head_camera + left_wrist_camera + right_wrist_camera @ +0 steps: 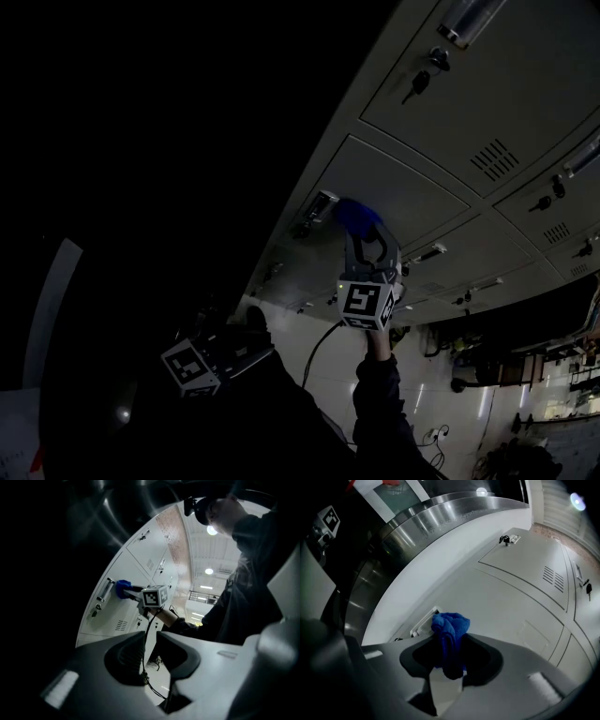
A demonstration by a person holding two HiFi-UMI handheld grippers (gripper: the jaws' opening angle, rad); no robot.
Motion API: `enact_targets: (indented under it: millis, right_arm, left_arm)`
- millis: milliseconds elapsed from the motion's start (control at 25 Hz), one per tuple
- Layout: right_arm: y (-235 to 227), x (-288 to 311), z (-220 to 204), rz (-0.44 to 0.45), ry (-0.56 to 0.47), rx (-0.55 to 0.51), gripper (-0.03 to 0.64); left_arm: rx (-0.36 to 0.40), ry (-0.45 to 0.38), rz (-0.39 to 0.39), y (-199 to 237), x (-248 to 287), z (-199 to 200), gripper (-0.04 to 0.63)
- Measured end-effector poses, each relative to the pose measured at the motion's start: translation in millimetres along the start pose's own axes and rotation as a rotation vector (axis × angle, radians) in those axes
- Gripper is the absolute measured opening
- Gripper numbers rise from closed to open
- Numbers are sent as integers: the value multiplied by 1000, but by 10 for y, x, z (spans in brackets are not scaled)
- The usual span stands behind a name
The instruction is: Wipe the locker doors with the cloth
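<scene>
Here we face pale locker doors [403, 192] in a dim room. Our right gripper [449, 654] fingers clamp the blue cloth [450, 632], which touches a door just beside its handle [423, 622]. Only the left gripper view shows our left gripper [149, 637] fingers narrowly apart, empty, well away from that handle.

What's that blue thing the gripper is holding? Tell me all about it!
It is a bright blue cloth, soft and fuzzy-looking, bunched into a wad. The right gripper pinches it between its jaws, a lump sticking out past the tips. That lump looks pressed against a pale locker door, beside its handle.
</scene>
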State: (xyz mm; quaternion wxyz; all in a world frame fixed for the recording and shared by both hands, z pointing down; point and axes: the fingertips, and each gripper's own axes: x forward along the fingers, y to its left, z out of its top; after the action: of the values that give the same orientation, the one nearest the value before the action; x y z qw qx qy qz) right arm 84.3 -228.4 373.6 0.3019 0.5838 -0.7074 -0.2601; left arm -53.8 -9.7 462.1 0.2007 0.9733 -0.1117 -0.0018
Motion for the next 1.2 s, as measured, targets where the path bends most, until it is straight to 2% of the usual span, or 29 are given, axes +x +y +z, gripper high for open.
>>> enact_targets:
  millis: [840,1040,1200]
  right_arm:
    - [1290,275,-1147,247,237,52,133]
    - [1667,335,-1508,330,320,108,133]
    - [1836,381,-1649,361,346,144,133]
  left_arm:
    - [-28,21,-16,181,111,14,58]
    - [-31,34,-6,210,90,-8,58]
    - [-37,48,10,243,60,-14,58]
